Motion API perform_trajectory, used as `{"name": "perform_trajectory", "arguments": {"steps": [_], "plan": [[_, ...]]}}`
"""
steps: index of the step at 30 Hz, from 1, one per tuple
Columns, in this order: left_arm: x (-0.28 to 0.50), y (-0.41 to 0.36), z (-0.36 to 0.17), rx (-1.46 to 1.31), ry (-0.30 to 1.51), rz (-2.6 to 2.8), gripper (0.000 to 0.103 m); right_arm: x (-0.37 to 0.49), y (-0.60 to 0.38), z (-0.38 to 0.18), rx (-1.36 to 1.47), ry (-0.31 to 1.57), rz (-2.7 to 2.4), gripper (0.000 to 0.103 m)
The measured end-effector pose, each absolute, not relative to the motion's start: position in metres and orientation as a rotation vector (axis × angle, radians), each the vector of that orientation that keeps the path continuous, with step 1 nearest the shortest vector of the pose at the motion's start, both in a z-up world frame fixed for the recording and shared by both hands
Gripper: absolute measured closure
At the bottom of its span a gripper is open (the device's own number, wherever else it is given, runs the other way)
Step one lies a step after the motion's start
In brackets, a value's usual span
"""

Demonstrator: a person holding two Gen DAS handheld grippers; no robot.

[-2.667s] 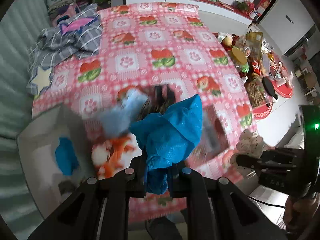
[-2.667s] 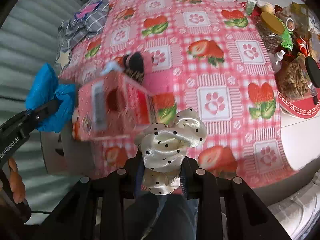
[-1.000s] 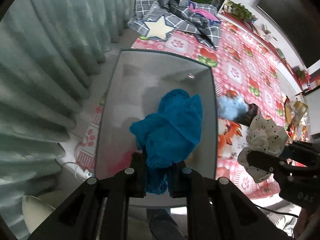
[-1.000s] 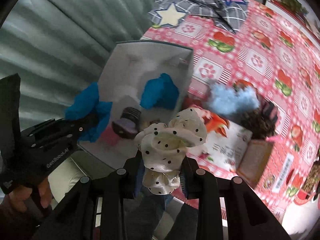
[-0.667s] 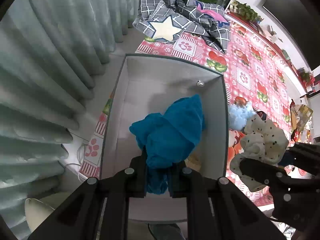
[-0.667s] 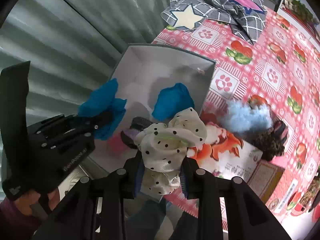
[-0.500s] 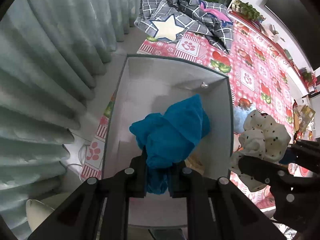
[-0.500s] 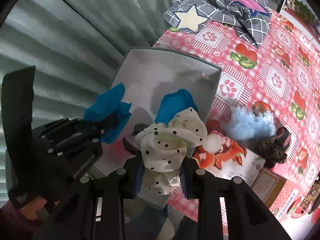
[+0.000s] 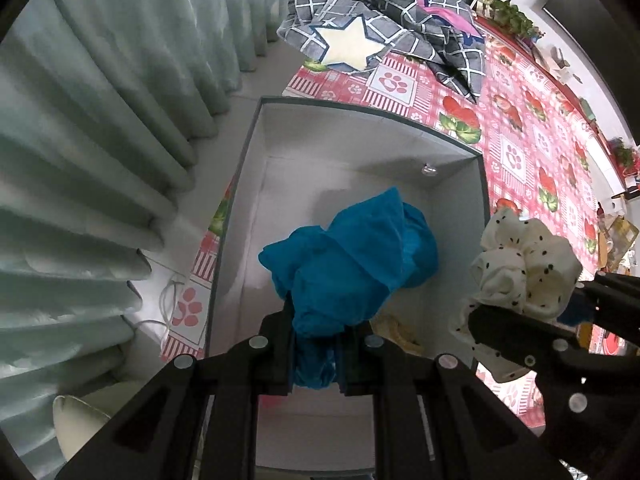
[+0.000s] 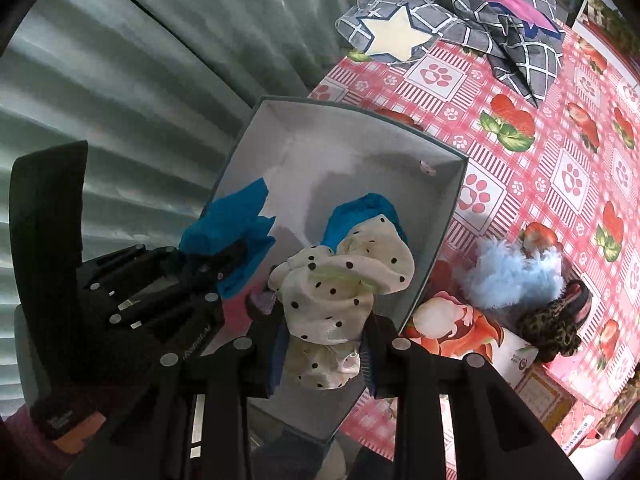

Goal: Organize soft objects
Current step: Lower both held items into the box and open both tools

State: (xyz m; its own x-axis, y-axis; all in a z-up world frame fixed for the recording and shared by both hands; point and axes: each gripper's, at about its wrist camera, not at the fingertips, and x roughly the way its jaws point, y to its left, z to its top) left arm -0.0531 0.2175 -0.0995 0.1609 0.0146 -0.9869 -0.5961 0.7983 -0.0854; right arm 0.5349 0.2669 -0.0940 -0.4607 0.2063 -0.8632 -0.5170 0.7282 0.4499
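My left gripper is shut on a crumpled blue cloth piece and points straight down into an open grey box. My right gripper is shut on a cream scrunchie with black dots, held above the box's right side. In the right wrist view the left gripper hangs over the box's left wall with its blue cloth. A second blue piece lies inside the box, with a dark item partly hidden beside it.
A fluffy light-blue piece and a leopard-print scrunchie lie on a printed carton right of the box. A grey checked cloth with a star lies beyond on the red tablecloth. Pale curtains hang to the left.
Both grippers have drifted further over the box and sunk slightly toward it, so the box fills more of each view. Each keeps its hold on its soft piece.
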Motion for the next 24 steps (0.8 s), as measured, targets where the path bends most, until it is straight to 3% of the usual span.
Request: {"name": "perform_trajectory", "arguments": {"steps": [10, 13, 14, 18, 21, 24], "plan": [[-0.053, 0.22, -0.104, -0.551, 1.358, 0.464, 0.086, 0.538, 0.267, -0.1, -0.213, 1.879, 0.869, 0.071], [-0.053, 0.219, -0.102, -0.559, 1.348, 0.456, 0.07, 0.539, 0.267, -0.101, -0.207, 1.88, 0.871, 0.071], [-0.053, 0.219, -0.102, -0.563, 1.345, 0.455, 0.054, 0.539, 0.267, -0.101, -0.202, 1.882, 0.874, 0.071], [-0.058, 0.225, -0.097, -0.569, 1.324, 0.504, 0.022, 0.545, 0.261, -0.103, -0.184, 1.89, 0.836, 0.043], [-0.06, 0.229, -0.094, -0.588, 1.305, 0.508, 0.021, 0.549, 0.255, -0.105, -0.162, 1.9, 0.809, 0.026], [-0.06, 0.228, -0.09, -0.584, 1.291, 0.51, 0.013, 0.55, 0.252, -0.105, -0.162, 1.902, 0.797, 0.025]]}}
